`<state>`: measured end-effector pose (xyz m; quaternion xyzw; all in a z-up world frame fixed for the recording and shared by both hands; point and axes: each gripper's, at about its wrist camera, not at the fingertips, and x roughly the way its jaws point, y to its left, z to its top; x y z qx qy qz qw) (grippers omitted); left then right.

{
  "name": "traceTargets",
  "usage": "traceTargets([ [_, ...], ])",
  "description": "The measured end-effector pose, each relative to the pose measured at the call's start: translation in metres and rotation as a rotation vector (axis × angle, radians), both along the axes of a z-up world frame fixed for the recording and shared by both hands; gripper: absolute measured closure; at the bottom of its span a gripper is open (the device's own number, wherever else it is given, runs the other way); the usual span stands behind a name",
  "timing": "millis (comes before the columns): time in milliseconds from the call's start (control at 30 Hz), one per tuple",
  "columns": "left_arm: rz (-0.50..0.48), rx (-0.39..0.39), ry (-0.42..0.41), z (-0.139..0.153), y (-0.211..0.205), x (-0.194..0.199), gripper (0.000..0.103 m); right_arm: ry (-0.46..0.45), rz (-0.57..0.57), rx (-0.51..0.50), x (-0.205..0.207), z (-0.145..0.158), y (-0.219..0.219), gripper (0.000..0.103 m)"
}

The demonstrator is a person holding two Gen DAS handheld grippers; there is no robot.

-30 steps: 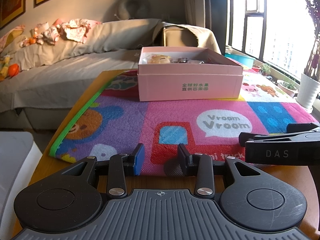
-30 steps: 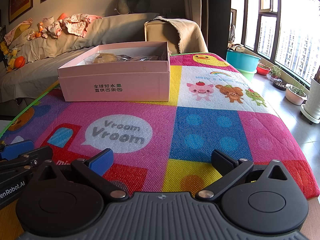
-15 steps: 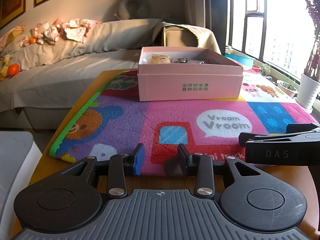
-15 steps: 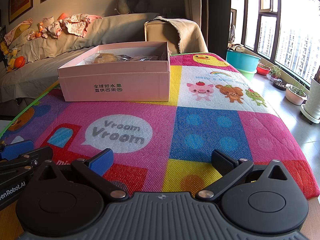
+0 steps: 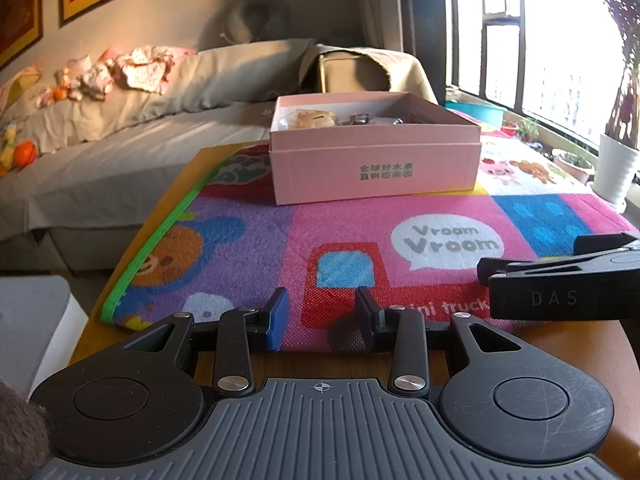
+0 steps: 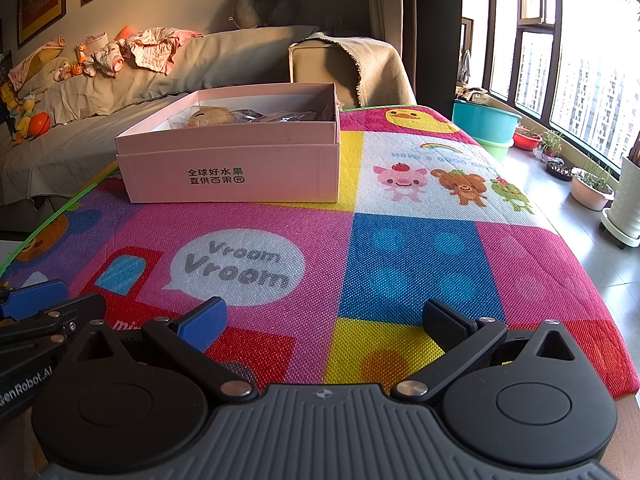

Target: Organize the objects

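Observation:
A pink cardboard box [image 5: 376, 164] [image 6: 232, 168] with green print stands open on the far part of a colourful play mat [image 5: 240, 248] [image 6: 400, 260]. Inside lie a yellowish plush toy [image 5: 314, 120] [image 6: 212, 114] and some shiny packets. My left gripper [image 5: 320, 316] hovers low over the mat's near edge, open, with nothing between its fingers. My right gripper [image 6: 324, 322] stands wide open and empty beside it, to the right. Both are well short of the box. The right gripper's fingers [image 5: 560, 268] show at the right of the left wrist view.
The mat covers a wooden table [image 5: 172, 188]. A covered sofa [image 5: 120, 148] with clothes and toys runs behind and to the left. Teal basins [image 6: 484, 120] and potted plants [image 6: 592, 188] stand on the floor by the window at right. A white object [image 5: 36, 320] sits low at left.

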<state>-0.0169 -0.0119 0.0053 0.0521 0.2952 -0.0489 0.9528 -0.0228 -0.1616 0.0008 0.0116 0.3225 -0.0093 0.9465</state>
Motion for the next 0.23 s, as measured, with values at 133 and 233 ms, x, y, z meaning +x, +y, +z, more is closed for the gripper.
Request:
traceTargets([
  [133,0.001,-0.028,0.004,0.0002,0.0041,0.0002,0.062,0.000,0.000,0.000,-0.0003,0.0000,-0.0001,0.000],
  [233,0.000,-0.038,0.006,0.0002,0.0051,0.0001,0.062,0.000,0.000,0.000,-0.0002,0.0000,-0.0001,0.000],
])
